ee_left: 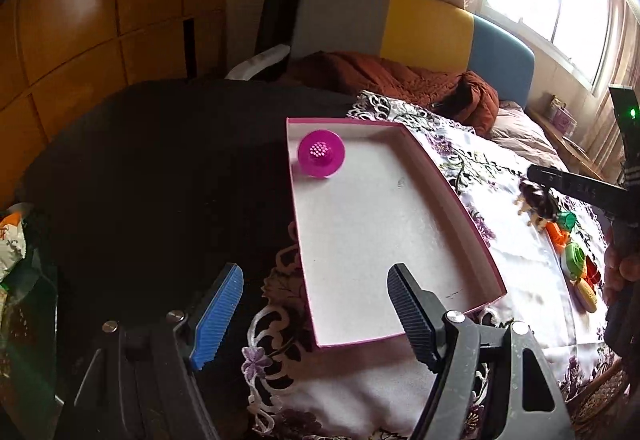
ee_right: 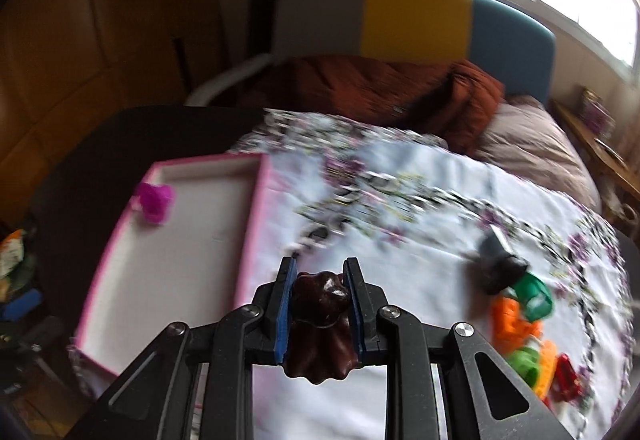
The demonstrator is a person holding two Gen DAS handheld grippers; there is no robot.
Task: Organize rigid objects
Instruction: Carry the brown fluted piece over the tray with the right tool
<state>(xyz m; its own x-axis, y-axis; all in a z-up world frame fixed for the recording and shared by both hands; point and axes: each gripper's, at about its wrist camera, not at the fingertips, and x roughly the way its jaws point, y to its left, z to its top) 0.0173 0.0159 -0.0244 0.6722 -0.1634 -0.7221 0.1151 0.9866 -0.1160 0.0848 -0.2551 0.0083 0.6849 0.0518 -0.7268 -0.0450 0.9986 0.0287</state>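
Pink-rimmed tray (ee_left: 460, 200) holds only one magenta cup-shaped toy (ee_left: 321, 154), far corner. Right gripper (ee_right: 320, 280) clenched on dark brown toy figure (ee_right: 320, 316), above cloth beside tray. Left gripper (ee_left: 316, 300) spread, empty, near tray's close end. Pile of coloured toys (ee_right: 528, 324) on floral tablecloth (ee_right: 400, 208) unsorted; early stage.

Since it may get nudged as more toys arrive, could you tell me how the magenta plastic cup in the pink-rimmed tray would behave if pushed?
The magenta plastic cup looks thin and hollow, so probably light and stiff. Its round body suggests it may roll or skid across the smooth white floor of the pink-rimmed tray.
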